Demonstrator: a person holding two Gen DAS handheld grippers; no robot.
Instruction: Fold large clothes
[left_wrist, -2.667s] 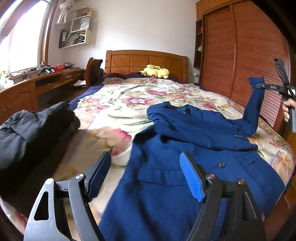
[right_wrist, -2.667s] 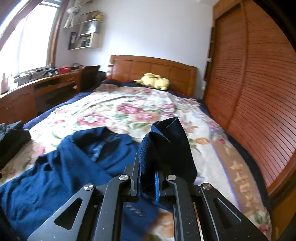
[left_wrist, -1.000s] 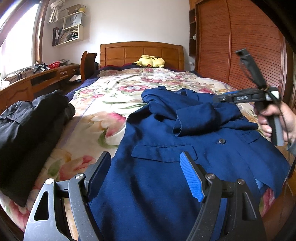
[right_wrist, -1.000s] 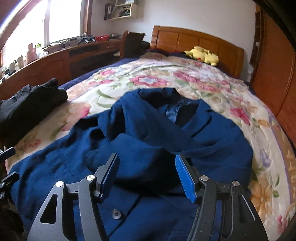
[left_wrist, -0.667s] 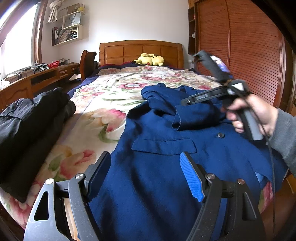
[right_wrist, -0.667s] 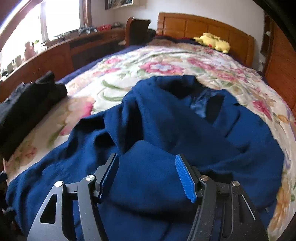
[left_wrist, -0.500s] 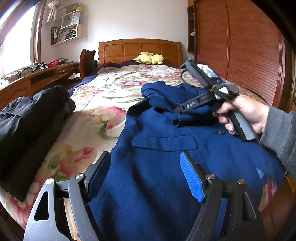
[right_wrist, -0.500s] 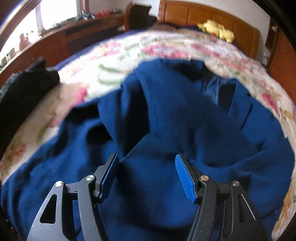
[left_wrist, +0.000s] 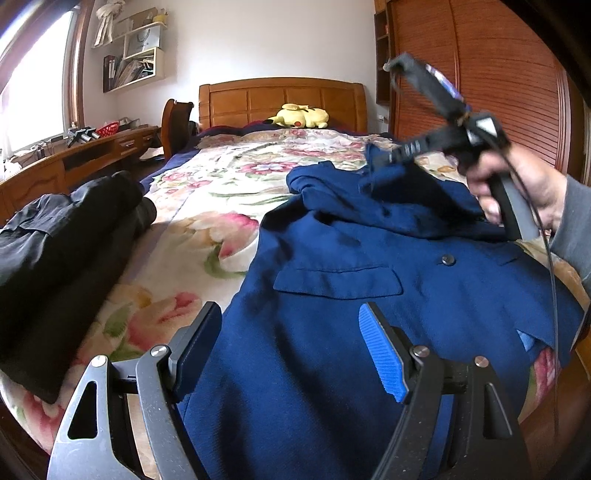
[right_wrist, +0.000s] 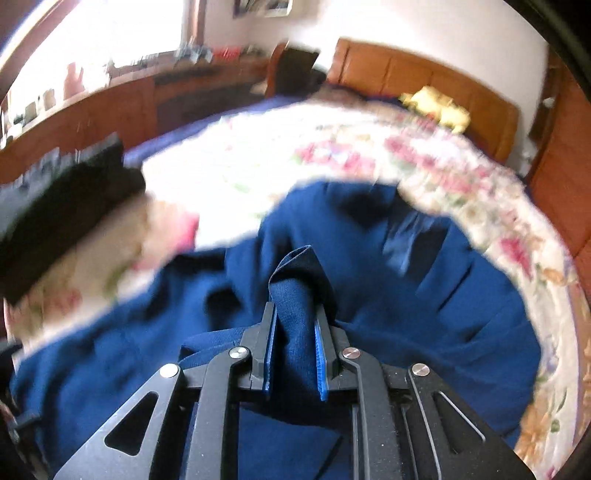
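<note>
Navy woven cloth, a blue jacket (left_wrist: 332, 332) with a flap pocket and a dark round button, lies spread on the near right of the floral bedspread (left_wrist: 221, 192). The right gripper (right_wrist: 293, 350) has just been closing, and its ribbed blue pads now pinch a bunched fold of the jacket's sleeve. The left gripper (left_wrist: 291, 350) hangs above the jacket's near hem with its jaws wide and nothing between them. Crumpled black clothes (left_wrist: 59, 251) are heaped at the left edge; a yellow plush toy (left_wrist: 299, 116) rests by the far wooden headboard (left_wrist: 280, 98).
</note>
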